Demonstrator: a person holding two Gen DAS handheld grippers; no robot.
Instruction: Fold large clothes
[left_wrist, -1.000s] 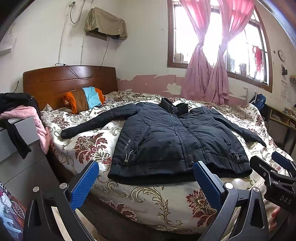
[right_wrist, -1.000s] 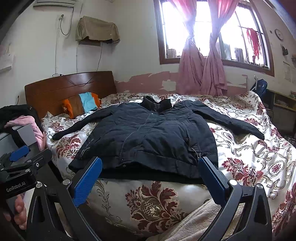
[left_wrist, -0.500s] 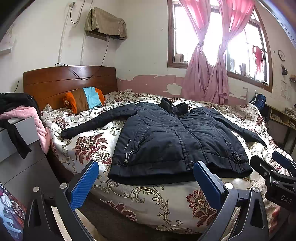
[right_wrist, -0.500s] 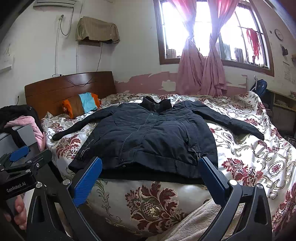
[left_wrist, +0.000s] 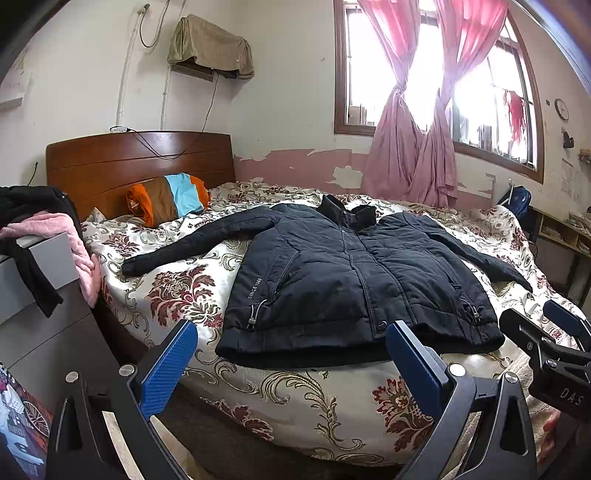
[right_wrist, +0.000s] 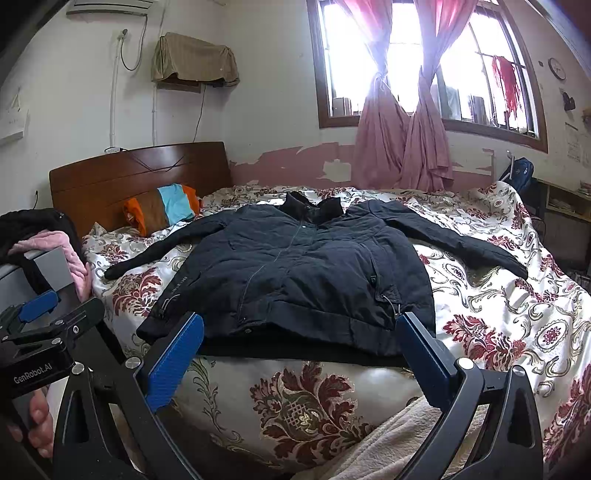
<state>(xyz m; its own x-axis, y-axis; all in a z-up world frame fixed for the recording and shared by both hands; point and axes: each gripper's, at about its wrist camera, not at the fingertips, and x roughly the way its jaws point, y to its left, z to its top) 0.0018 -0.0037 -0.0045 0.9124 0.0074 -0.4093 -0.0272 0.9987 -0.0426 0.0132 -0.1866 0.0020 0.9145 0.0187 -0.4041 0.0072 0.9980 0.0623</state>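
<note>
Left wrist: dark jacket (left_wrist: 354, 280) spread flat

Dark jacket (right_wrist: 295, 273) flat on bed (right_wrist: 498, 325)

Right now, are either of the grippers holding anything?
No. The left gripper and right gripper are both open and short of the jacket.

Striped pillow (left_wrist: 168, 197) by wood headboard (left_wrist: 136, 162)
</note>
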